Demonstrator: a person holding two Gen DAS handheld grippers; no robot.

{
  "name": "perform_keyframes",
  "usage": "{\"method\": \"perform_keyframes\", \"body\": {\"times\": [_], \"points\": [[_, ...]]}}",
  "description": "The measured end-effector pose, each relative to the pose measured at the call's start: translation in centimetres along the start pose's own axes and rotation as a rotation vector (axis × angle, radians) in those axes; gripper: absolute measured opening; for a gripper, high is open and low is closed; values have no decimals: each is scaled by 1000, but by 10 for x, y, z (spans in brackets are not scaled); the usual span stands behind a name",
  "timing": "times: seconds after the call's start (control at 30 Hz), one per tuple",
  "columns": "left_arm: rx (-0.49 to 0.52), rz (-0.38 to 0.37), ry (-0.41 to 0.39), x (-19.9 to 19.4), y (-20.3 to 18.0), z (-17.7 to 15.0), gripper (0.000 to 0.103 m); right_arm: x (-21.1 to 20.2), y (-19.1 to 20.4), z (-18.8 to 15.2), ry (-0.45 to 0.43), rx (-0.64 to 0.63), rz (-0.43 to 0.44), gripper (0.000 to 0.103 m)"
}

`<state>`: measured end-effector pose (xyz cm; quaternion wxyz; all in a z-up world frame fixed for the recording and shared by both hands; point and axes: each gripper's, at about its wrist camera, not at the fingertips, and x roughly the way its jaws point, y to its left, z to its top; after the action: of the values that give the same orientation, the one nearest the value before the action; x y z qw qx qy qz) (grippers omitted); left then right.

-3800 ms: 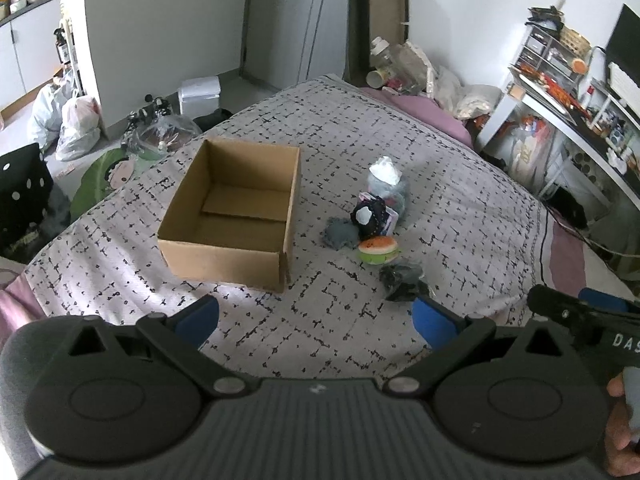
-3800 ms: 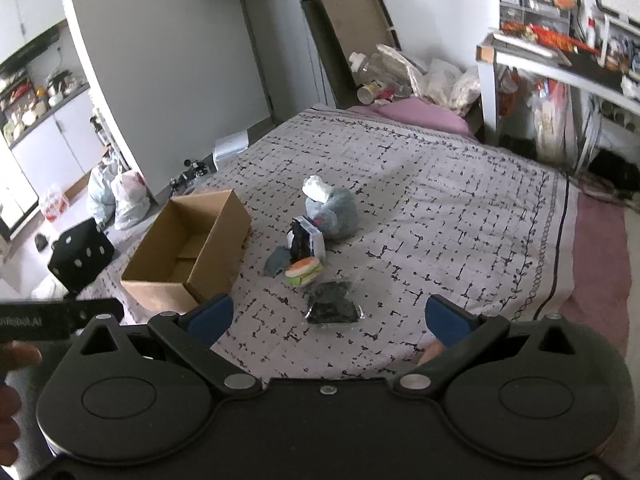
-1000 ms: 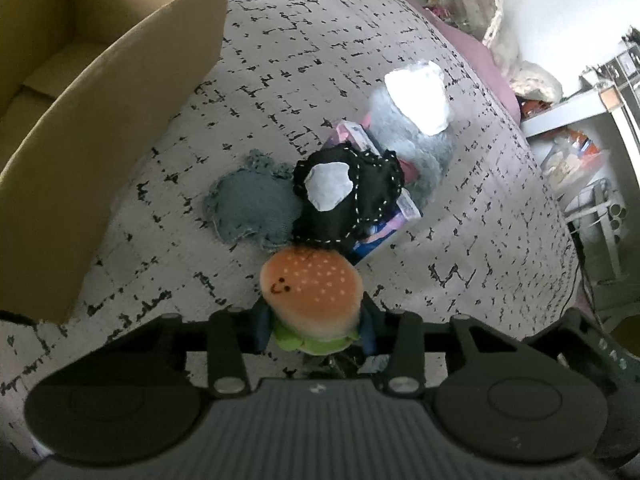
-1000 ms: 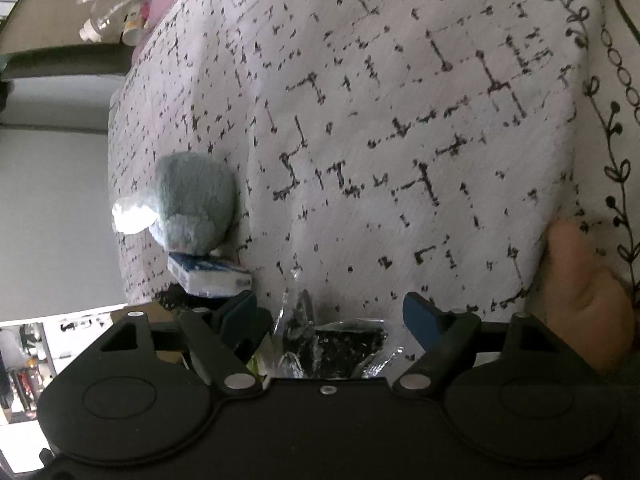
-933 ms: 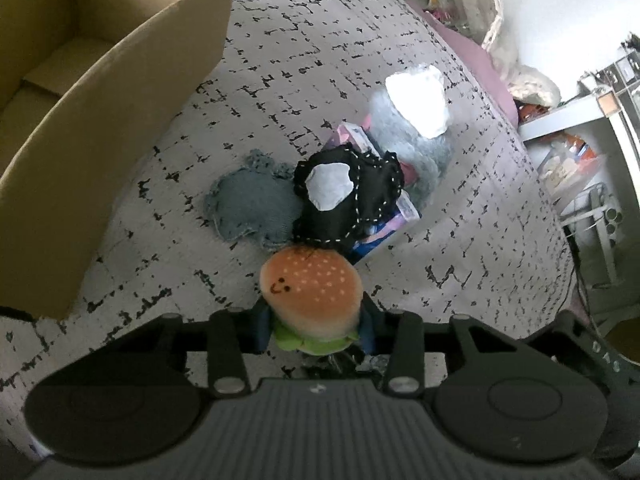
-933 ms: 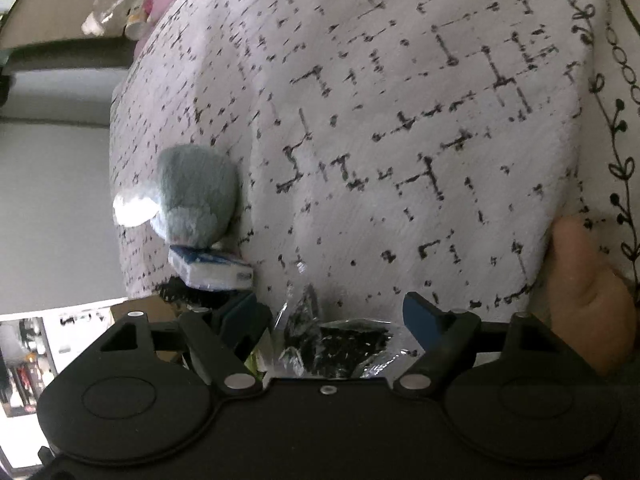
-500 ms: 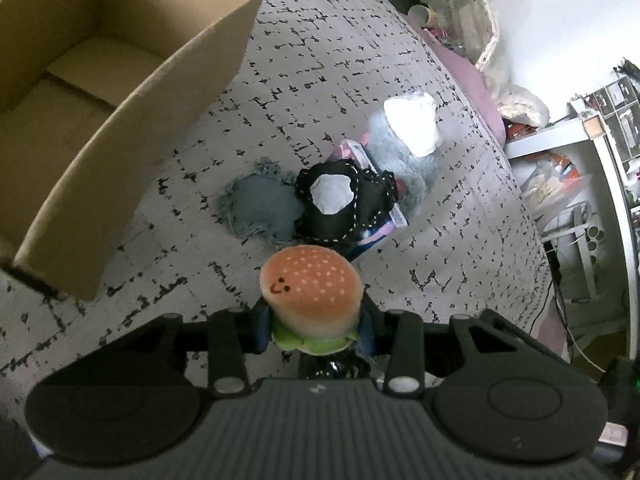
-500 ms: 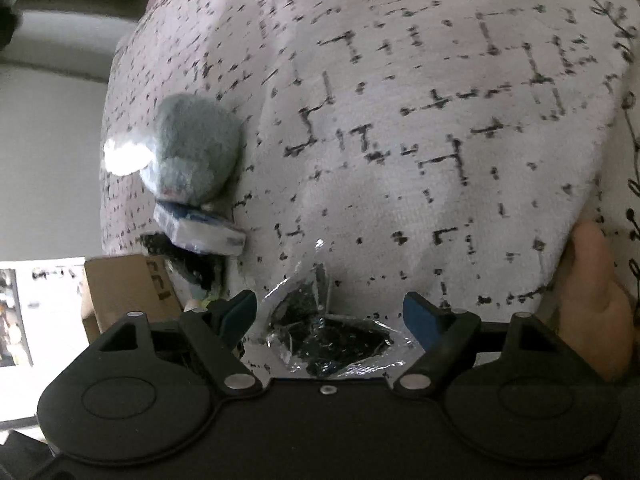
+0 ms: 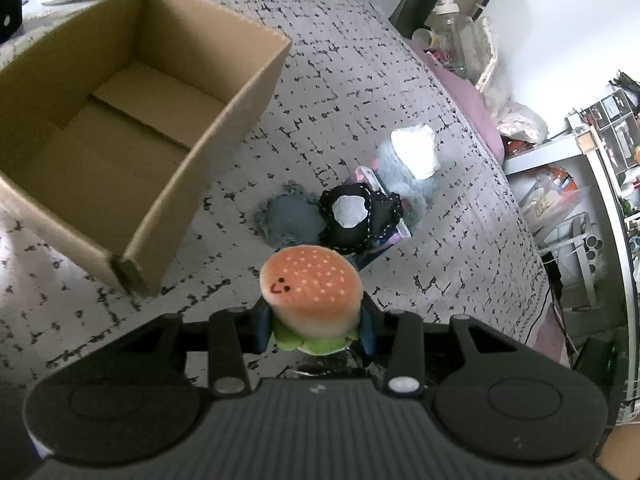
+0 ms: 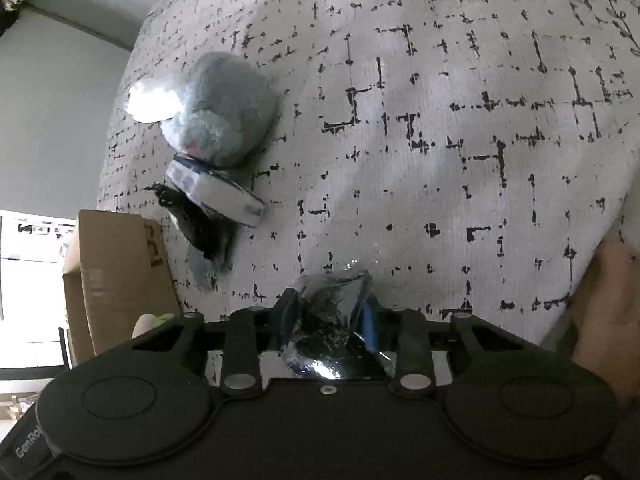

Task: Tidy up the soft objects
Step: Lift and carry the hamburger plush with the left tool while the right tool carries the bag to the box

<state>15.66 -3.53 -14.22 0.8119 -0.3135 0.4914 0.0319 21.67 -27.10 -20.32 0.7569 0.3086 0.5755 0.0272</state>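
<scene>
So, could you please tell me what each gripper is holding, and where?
Left gripper: burger plush, gripped by its sides. Right gripper: crinkly plastic packet, pinched mid-body.

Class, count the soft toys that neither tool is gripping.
3, all on the patterned bedspread: a flat grey plush pad, a black stitched plush with a white patch beside it, and a fluffy grey plush behind. Others may be hidden beneath.

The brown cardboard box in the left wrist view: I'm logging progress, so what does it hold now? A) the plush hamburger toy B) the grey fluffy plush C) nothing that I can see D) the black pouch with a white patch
C: the brown cardboard box shows only bare floor flaps, while the plush hamburger toy sits clamped in the left tool outside it.
</scene>
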Motion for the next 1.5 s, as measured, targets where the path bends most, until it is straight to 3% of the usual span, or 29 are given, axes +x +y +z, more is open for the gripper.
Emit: {"method": "perform_keyframes", "body": {"times": [0.63,1.5], "points": [[96,30,-134,-71,-13,-4,41,-61,23,-15,-276,-179,197,30],[125,92,-253,-121,21,31,41,-82,66,-30,-382,-338,379,30]]}}
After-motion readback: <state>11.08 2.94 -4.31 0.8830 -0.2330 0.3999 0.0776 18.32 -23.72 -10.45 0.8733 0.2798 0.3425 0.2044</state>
